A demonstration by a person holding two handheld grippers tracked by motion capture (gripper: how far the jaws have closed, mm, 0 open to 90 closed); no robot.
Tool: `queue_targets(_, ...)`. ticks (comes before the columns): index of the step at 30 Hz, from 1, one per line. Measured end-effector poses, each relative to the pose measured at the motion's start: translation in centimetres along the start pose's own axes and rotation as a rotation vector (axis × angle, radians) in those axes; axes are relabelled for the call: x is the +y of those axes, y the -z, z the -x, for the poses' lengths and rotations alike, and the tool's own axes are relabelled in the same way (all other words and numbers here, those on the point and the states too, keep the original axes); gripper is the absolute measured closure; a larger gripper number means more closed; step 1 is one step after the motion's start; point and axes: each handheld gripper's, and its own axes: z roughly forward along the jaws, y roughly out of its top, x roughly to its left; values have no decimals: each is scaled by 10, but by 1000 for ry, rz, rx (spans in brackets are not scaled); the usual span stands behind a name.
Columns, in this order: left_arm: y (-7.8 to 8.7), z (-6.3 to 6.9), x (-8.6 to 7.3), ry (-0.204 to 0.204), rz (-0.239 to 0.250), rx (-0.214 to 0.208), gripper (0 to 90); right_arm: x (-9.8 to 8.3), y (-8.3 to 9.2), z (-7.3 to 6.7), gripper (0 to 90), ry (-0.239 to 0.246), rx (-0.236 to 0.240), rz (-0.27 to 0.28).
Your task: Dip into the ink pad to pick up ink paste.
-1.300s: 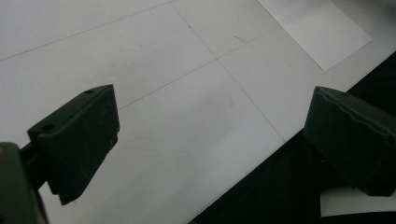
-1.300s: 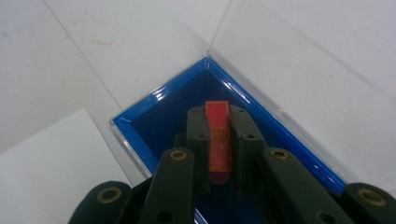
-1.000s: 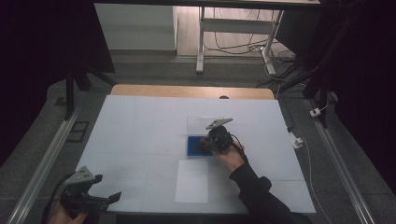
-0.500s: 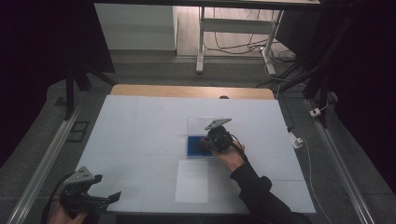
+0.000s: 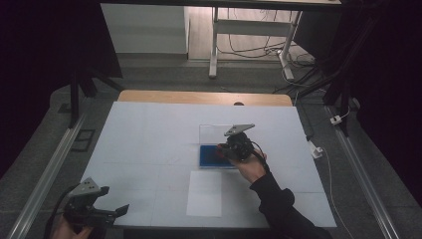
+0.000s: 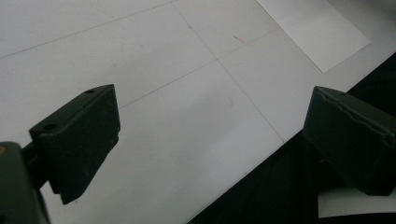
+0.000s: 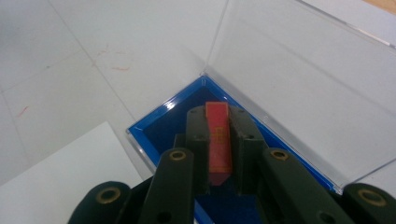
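Right gripper view: right gripper [image 7: 218, 140] clamps a red card [image 7: 218, 140] edge-up over the blue case [image 7: 159, 128], lid [image 7: 299, 79] raised. Left gripper [image 6: 210, 140] open over table [image 6: 140, 60].

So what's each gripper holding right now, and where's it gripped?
The right gripper pinches a thin red card by its flat faces, over the blue case. The left gripper holds nothing.

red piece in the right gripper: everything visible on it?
The red piece is a thin, flat, narrow strip with faint gold markings, card-like in look. It stands on edge, clamped between the right gripper pads, its squared top poking just past the fingertips. It sits over the blue tray of the open clear case; contact with the tray can't be told.
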Motion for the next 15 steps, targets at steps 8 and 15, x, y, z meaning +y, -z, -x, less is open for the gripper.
queue_targets(8, 0, 0, 0, 2, -1, -2, 44, 0, 13, -6, 801, 10, 29, 24)
queue_targets(15, 0, 0, 0, 2, -2, -3, 45, -2, 21, -13, 801, 11, 83, 28)
